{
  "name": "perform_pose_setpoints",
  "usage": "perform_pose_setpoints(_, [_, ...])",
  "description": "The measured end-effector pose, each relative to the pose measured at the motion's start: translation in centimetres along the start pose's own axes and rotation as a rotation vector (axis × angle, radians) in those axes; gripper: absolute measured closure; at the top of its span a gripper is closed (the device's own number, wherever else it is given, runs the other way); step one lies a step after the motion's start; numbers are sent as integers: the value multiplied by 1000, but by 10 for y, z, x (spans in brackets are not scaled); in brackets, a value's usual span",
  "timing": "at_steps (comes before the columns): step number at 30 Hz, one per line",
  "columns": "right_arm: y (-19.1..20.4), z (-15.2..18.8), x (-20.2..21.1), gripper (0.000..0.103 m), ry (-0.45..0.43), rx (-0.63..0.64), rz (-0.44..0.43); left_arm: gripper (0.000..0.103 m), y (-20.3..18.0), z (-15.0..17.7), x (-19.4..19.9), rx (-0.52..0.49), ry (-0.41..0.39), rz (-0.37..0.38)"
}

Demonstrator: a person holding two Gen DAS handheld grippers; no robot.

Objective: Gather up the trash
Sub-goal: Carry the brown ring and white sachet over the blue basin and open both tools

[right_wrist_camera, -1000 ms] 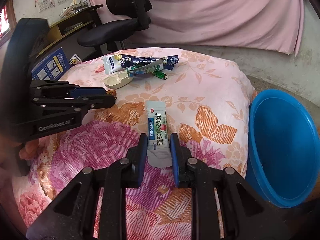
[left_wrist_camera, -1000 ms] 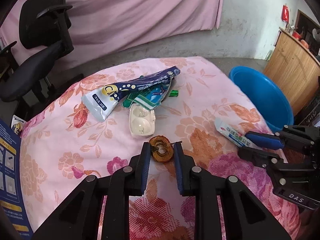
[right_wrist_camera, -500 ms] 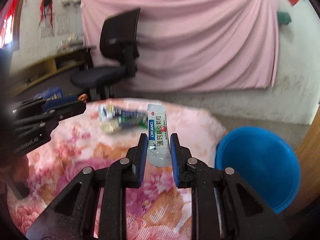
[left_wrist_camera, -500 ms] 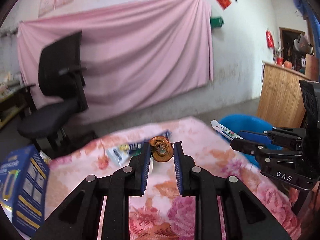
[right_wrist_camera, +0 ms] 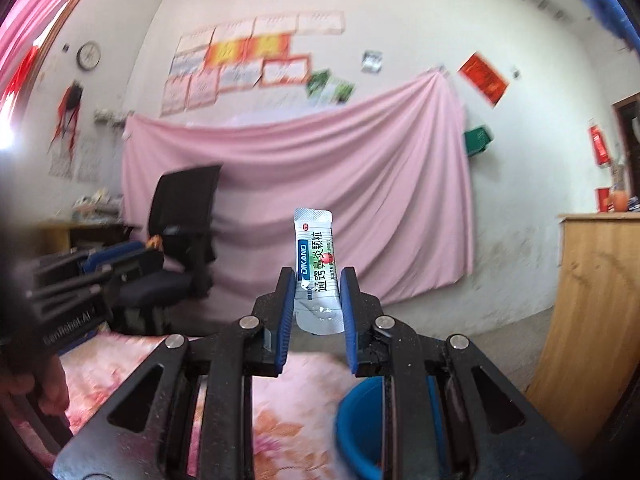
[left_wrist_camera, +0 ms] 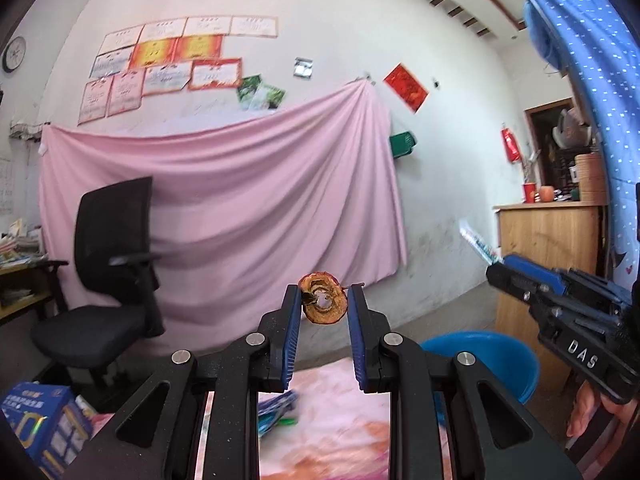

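My left gripper (left_wrist_camera: 323, 300) is shut on a brown dried fruit peel (left_wrist_camera: 323, 304), held high in the air and tilted up toward the wall. My right gripper (right_wrist_camera: 316, 280) is shut on a white medicine sachet (right_wrist_camera: 316, 268) with green and blue print, standing upright between the pads. In the left wrist view the right gripper (left_wrist_camera: 496, 268) shows at the right with the sachet (left_wrist_camera: 478, 244) sticking up. A blue basin (left_wrist_camera: 504, 360) sits below right of the floral-covered table (left_wrist_camera: 336, 420); it also shows low in the right wrist view, blue basin (right_wrist_camera: 360, 424).
More wrappers (left_wrist_camera: 276, 412) lie on the pink floral cloth. A blue box (left_wrist_camera: 40, 428) stands at the left edge. A black office chair (left_wrist_camera: 104, 280) and pink curtain (left_wrist_camera: 240, 200) are behind; a wooden counter (left_wrist_camera: 548, 272) is at the right. A hand (left_wrist_camera: 588, 420) holds the right gripper.
Both grippers have lifted off the table and tilted upward with their items, the peel and the sachet. The table has dropped to the bottom of both views.
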State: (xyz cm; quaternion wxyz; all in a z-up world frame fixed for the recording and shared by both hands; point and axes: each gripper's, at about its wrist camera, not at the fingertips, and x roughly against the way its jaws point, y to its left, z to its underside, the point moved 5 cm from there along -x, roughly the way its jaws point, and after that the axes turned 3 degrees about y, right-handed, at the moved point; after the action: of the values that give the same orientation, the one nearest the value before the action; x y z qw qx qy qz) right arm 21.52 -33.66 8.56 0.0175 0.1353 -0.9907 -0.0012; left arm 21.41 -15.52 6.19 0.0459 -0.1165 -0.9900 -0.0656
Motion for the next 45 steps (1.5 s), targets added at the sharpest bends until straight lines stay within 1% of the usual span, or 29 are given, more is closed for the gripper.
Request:
perform_pose_setpoints(2, [-10,-5,7,53,-34,5,39,83,-13,-4,-1,-19,-19,17])
perform_pose_setpoints(5, [-25,-7,13,53,-48,-2,84,84,-39,-12,-3,-41,-36,52])
perform_pose_setpoints(12, [-73,-4,21,53,-38,-71,164,84,-84,-25,-28,-70,-47,132])
perform_pose_setpoints(16, [-95,2,22,53,-16,-112,201,84,-107,-26,-49,-75,-9,181])
perform_pose_setpoints(19, [-107,11,21,53,21,-132,215,84,-122,-21,-60,-79,34,211])
perform_pose_setpoints(22, [-118,22,15,53,80,-166,224,84,-132,-14,-76,-62,111,243])
perform_pose_setpoints(26, [-130,35,1,53,165,-218,226,84,-136,-4,-98,2,232,278])
perform_pose_setpoints(28, [-134,47,-10,53,242,-240,225,84,-137,3,-114,38,325,302])
perform_pose_setpoints(31, [-140,65,-24,53,329,-258,219,84,-138,17,-137,88,467,326])
perform_pose_setpoints(33, [-141,78,-34,53,396,-264,217,84,-138,26,-150,125,541,331])
perform_pose_setpoints(37, [-143,101,-48,53,507,-284,184,84,-142,36,-165,151,639,355])
perform_pose_setpoints(40, [-146,111,-53,53,550,-302,172,84,-141,44,-173,168,710,342])
perform_pose_setpoints(45, [-148,121,-56,53,592,-330,167,84,-135,51,-180,186,766,346])
